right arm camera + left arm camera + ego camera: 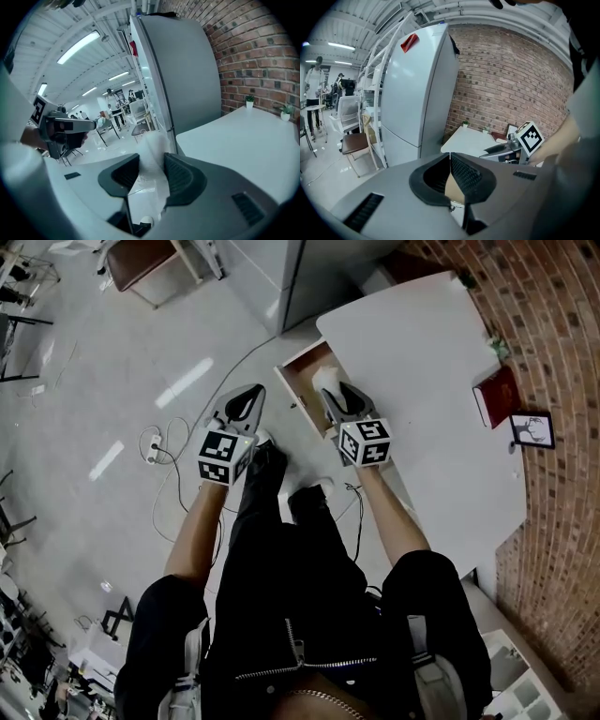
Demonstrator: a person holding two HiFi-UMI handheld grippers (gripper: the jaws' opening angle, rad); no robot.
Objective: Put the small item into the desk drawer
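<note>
Two tools were held out ahead of the person. The right tool (151,161) was clenched on the small item (151,143), a crumpled, translucent white wrapper that stuck out past its tips. In the head view those tips sat over the open desk drawer (302,367). The white tabletop (422,381) spread to this tool's right, with a red book (497,395) and a framed picture (532,429) well beyond. The left tool (450,157), off to the other's left above the floor (122,381), had its jaws pressed together on nothing.
</note>
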